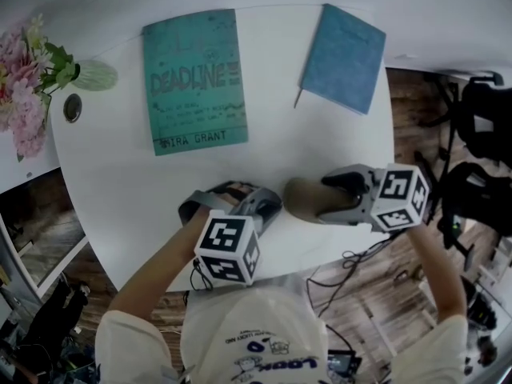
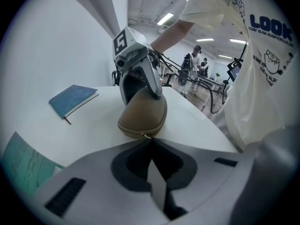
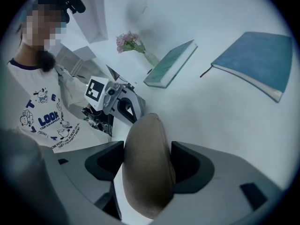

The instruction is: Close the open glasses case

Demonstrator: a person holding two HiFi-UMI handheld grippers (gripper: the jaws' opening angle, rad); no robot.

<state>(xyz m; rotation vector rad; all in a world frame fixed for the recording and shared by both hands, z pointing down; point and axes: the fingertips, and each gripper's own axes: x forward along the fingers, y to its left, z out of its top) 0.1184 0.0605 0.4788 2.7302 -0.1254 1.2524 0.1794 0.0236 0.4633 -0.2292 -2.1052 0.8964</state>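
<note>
The glasses case point(image 2: 143, 114) is folded shut and clamped by the right gripper point(image 3: 147, 156). Its zip pull point(image 2: 146, 136) is pinched by the left gripper point(image 2: 151, 142). Zipping apparently remains.

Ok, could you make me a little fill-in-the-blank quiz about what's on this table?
1. The right hand-held gripper is shut on the tan ____.
2. The left hand-held gripper has its jaws ____.
3. The teal book bears the title ____.
4. The flowers are ____.
Missing: glasses case; shut; DEADLINE; pink.
</note>
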